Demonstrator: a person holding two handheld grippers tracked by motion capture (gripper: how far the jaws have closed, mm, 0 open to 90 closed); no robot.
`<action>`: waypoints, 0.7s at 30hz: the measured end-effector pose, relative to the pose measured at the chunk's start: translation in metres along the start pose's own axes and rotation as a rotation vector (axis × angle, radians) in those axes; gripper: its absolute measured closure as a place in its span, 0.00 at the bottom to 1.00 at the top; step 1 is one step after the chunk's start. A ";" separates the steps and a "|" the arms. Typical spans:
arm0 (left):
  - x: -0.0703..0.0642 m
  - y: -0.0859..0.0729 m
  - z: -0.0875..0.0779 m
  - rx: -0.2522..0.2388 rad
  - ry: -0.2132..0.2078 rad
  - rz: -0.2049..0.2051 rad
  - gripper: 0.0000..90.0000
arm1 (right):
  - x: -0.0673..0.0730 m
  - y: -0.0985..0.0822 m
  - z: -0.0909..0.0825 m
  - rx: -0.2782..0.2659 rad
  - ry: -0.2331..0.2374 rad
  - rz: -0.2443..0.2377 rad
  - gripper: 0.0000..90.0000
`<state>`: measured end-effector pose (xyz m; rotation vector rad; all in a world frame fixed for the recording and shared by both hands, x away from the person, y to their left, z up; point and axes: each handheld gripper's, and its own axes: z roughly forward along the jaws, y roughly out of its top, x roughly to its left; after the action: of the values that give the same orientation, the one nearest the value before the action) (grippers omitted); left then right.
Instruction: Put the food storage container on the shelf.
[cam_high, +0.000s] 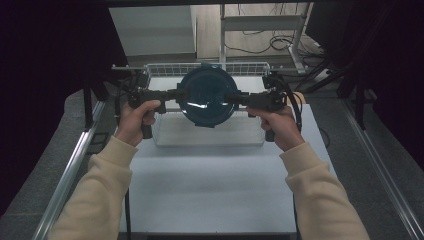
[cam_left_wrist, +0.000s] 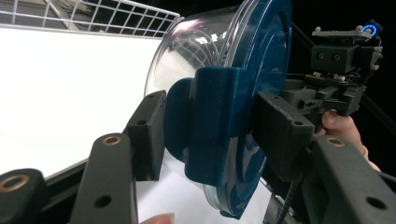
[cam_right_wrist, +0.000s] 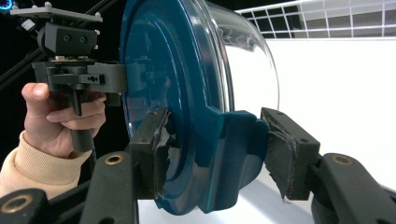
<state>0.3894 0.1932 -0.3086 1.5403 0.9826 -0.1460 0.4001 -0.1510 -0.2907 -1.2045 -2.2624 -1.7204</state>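
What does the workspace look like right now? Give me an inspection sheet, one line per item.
Surface: white table, bare in front of the basket.
Job's things: clear container with blue lid, held above the wire basket, lid facing the person.
Clutter: nothing seen.
Grippers: left gripper shut on the lid's side clip; right gripper shut on the opposite clip, its pads torn.
Cables: one trails from each gripper; more lie on the floor beyond the table.
Surroundings: dark curtains at both sides, metal frame behind.

Cream sleeves (cam_high: 107, 170) cover both forearms; each black tool (cam_high: 172, 93) shows brass-ringed screw holes and a trailing cable (cam_high: 295, 107).
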 end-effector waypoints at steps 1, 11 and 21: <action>0.000 0.000 0.000 0.000 0.000 0.000 0.51 | -0.001 0.002 0.001 0.001 -0.001 -0.001 0.49; 0.017 0.014 0.007 -0.006 -0.008 -0.039 0.51 | -0.013 0.024 0.012 0.032 -0.009 0.001 0.49; 0.040 0.023 0.022 0.013 0.019 -0.097 0.51 | -0.038 0.033 0.027 0.035 0.001 0.058 0.49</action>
<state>0.4393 0.1958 -0.3205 1.5088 1.0733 -0.2067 0.4567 -0.1465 -0.2930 -1.2494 -2.2245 -1.6541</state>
